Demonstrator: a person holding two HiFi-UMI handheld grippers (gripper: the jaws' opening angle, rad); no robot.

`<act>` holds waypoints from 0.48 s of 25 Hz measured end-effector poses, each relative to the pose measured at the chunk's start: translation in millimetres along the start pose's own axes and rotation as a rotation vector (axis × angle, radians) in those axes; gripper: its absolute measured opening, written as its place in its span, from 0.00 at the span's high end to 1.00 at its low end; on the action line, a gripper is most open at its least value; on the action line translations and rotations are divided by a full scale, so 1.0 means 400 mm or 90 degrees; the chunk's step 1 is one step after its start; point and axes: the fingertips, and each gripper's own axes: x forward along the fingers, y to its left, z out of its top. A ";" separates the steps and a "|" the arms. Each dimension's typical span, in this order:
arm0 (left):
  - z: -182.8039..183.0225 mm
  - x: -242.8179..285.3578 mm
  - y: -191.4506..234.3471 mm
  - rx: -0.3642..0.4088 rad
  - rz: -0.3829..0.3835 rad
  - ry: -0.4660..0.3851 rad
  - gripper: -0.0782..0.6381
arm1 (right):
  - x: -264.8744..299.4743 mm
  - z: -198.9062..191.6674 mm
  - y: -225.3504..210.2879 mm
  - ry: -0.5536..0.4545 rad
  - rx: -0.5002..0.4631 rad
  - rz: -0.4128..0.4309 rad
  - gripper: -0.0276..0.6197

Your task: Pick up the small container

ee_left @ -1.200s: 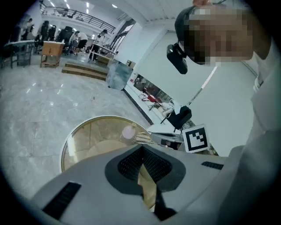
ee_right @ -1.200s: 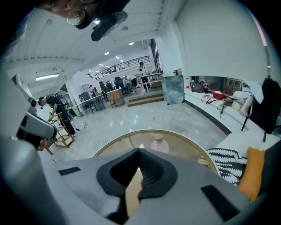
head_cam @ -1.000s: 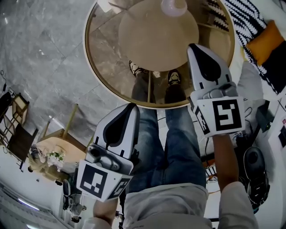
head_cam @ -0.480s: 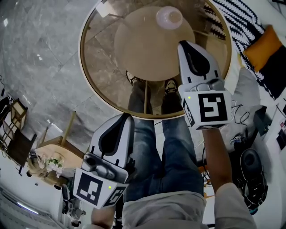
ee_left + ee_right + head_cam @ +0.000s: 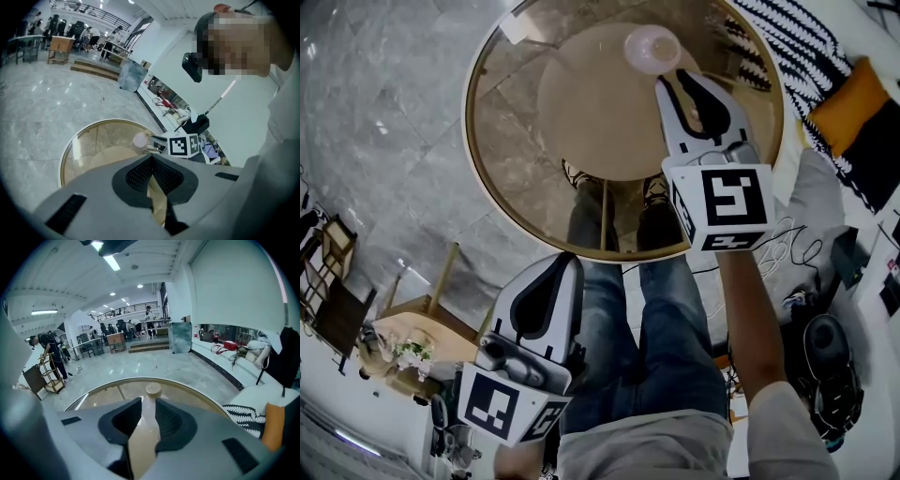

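Since a second ago the right gripper (image 5: 686, 84) has pushed forward over the glass table (image 5: 502, 178) in the head view, jaws just opening, tips near the small container (image 5: 652, 49) on the far side; the left gripper (image 5: 565, 262) hangs back. Left gripper view: its jaws meet, empty. Right gripper view: jaws apart, nothing between, container just beyond them.

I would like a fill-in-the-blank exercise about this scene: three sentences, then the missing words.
1. The container stands on a ___ glass table.
2. The left tool has its jaws ___.
3. The right tool has ___ between its jaws.

Missing words: round; shut; nothing.

Note: the right tool's jaws have just been opening.
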 end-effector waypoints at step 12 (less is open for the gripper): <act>-0.016 -0.022 0.036 -0.003 0.002 0.002 0.87 | 0.067 0.012 -0.016 0.005 -0.015 -0.034 0.70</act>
